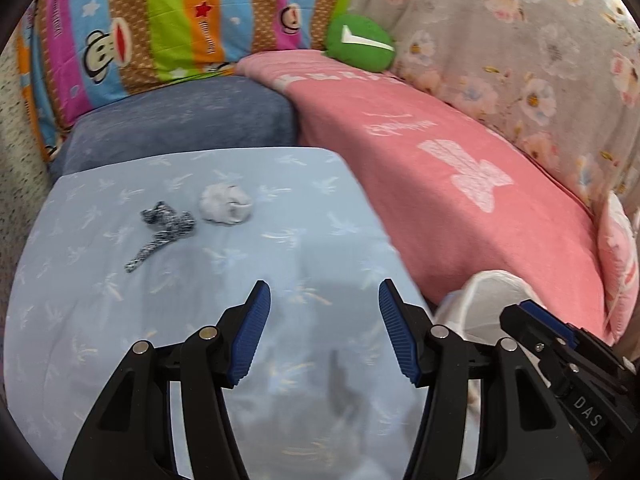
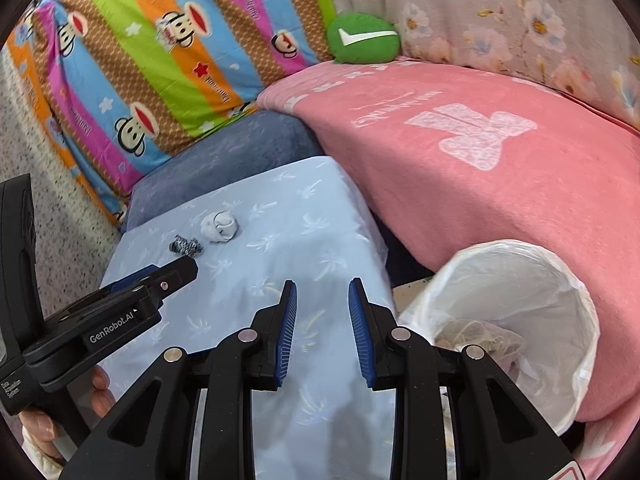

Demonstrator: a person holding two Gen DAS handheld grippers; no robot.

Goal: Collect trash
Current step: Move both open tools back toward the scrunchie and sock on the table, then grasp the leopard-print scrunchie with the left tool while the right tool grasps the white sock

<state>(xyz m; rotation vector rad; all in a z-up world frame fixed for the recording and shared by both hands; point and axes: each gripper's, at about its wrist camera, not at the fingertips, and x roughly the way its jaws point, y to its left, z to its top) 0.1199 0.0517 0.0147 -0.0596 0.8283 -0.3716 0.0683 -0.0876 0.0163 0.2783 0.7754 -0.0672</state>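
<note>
A crumpled white paper ball [image 1: 226, 209] and a twisted black-and-white speckled scrap [image 1: 162, 231] lie side by side on a light blue cloth-covered surface [image 1: 280, 248]. Both also show in the right wrist view, the ball [image 2: 219, 227] and the scrap [image 2: 186, 246]. My left gripper [image 1: 322, 322] is open and empty, above the cloth, well short of the trash. My right gripper [image 2: 322, 322] is open and empty, above the cloth's right part. A white-lined trash bin [image 2: 532, 280] stands to the right, with some crumpled stuff inside.
A pink blanket [image 1: 460, 184] covers the sofa to the right. A dark blue cushion [image 1: 180, 120] lies behind the cloth. A striped monkey-print pillow [image 1: 160, 20], a green plush [image 1: 360, 42] and a floral cover [image 1: 520, 40] are at the back. Speckled floor [image 2: 48, 184] is on the left.
</note>
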